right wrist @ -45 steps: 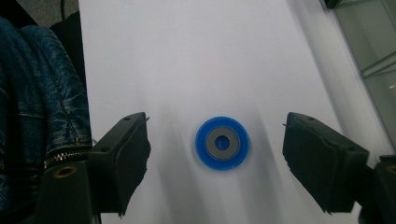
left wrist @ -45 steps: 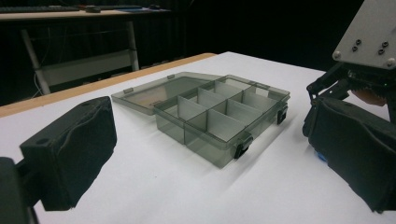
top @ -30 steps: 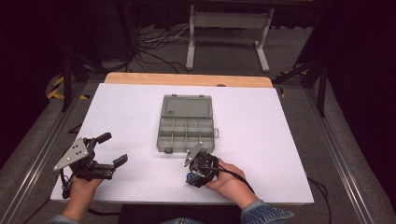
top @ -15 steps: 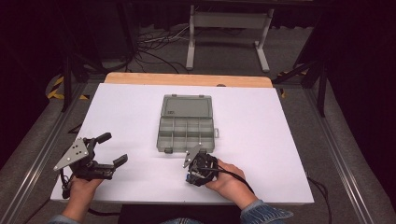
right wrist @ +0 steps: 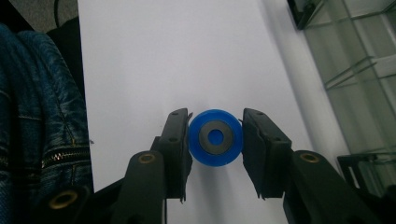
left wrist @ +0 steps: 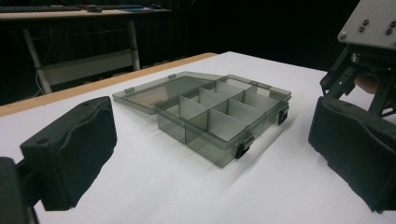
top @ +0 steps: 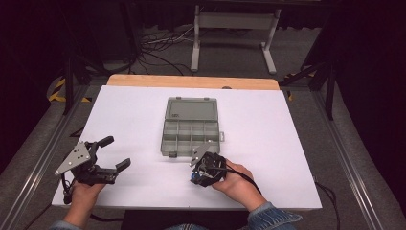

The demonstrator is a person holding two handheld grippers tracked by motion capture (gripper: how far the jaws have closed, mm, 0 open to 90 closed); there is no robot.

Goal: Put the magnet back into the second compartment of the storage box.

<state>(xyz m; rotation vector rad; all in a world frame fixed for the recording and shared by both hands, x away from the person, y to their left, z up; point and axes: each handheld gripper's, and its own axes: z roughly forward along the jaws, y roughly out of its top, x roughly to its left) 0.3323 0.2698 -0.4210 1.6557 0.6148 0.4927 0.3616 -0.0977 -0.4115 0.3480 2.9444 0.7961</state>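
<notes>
A small blue disc (right wrist: 215, 157) with a grey ring on its face sits on the white table, and my right gripper (right wrist: 215, 140) is shut on it from both sides, pointing down. In the high view this gripper (top: 196, 177) stands just in front of the box's near right corner. The smoky clear compartment box (top: 191, 134) lies mid-table with its lid folded flat at the far side and its cells bare. My left gripper (top: 117, 152) rests open near the front left, aimed at the box (left wrist: 219, 116), nothing between its pads (left wrist: 70, 154).
The white table top (top: 287, 143) has a wooden strip (top: 191, 81) along its far edge. A denim sleeve (right wrist: 37, 116) hangs close at the left of the right gripper view. A metal stand (top: 234, 28) and cables lie on the floor beyond.
</notes>
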